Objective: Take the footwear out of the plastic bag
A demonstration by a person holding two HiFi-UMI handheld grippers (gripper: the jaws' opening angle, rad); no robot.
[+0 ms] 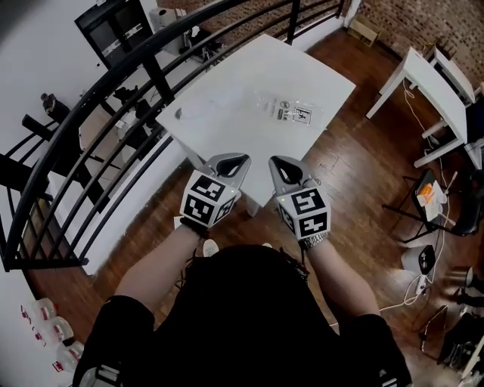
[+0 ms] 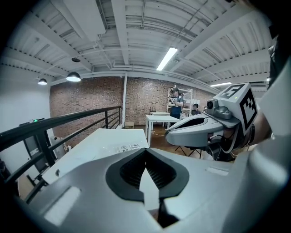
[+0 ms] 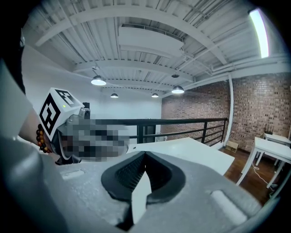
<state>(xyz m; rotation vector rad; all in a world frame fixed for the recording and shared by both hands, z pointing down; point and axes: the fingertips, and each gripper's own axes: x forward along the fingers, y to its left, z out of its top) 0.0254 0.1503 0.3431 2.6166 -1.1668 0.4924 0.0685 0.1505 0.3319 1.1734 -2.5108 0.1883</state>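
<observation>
So the plastic bag [image 1: 291,111] is lying flat on the white table [image 1: 227,128], toward the far side, well away from both grippers. It's clear, with a couple of printed labels on it. Honestly can't make out the footwear inside from here, it's too small and see-through. From the left gripper view the bag [image 2: 120,148] is just a thin, flat shape on the tabletop [image 2: 86,150].

Left gripper [image 1: 231,162] is clenched with nothing in it: the ribbed pads meet in its own view [image 2: 145,157], with only bare table showing past them. Same for the right gripper [image 1: 283,165], jaws pressed together and empty [image 3: 144,157]. Both sit side by side over the table's near corner, apart from each other and not touching the bag. The right one also shows up in the left gripper view [image 2: 169,132], hanging just beside it.

Around that: a black railing [image 1: 113,83] curves along the table's left side, there's wooden floor [image 1: 363,166] underneath, another white table [image 1: 435,91] off to the right, and a brick wall [image 1: 423,23] at the back.
</observation>
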